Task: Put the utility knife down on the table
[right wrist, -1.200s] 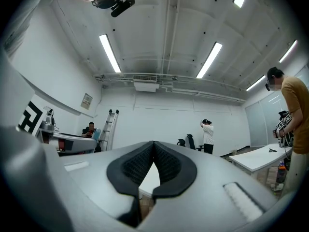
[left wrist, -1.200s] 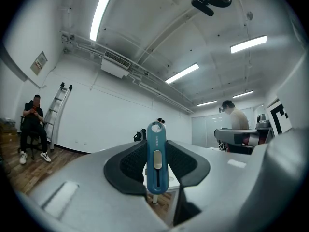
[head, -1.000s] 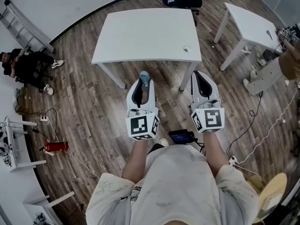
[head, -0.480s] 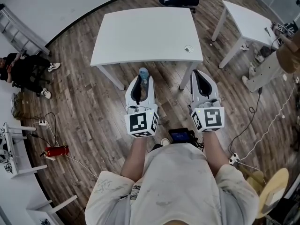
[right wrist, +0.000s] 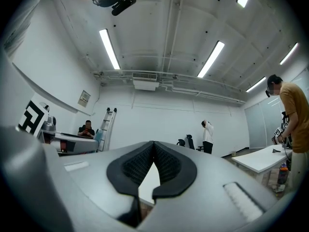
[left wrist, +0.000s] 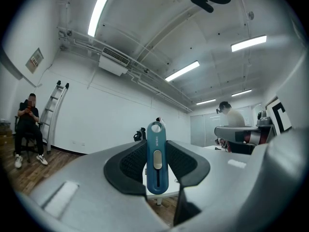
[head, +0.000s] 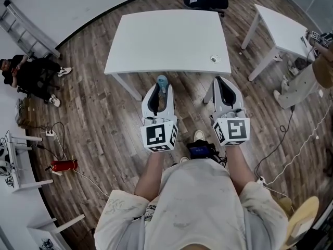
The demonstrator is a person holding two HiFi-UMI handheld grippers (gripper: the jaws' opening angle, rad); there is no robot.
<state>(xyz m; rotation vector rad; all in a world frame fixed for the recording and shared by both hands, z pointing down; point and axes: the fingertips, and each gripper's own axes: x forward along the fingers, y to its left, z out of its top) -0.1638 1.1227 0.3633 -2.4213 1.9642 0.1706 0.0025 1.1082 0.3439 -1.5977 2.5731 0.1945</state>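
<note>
The utility knife (left wrist: 157, 159), a teal body with a pale slider down its middle, was clamped lengthwise between the dark pads of your left claw (head: 158, 91). Its ringed end stuck out past the claw's tips. From your head view the knife hung in the air just short of the near edge of the white worktop (head: 166, 35), over the wood floor (head: 99, 119). It did not touch the worktop.

Your right claw (head: 222, 83) was level with the left one, a little apart from it and near the same edge. Its jaws were pressed together at the tips with nothing between them. Both claws pointed at the worktop, and the marker cubes sat close to your chest.

The worktop carried only a small round fitting (head: 214, 59) near its front right corner. A second white table (head: 281, 25) stood well apart to the right. To the left, a ladder (head: 26, 27) leaned against the wall and a seated person (head: 26, 73) in dark clothes was just beside it. A red cylinder (head: 63, 164) lay on the floor at the left, near some cables. A small black device (head: 200, 150) sat between your forearms.
</note>
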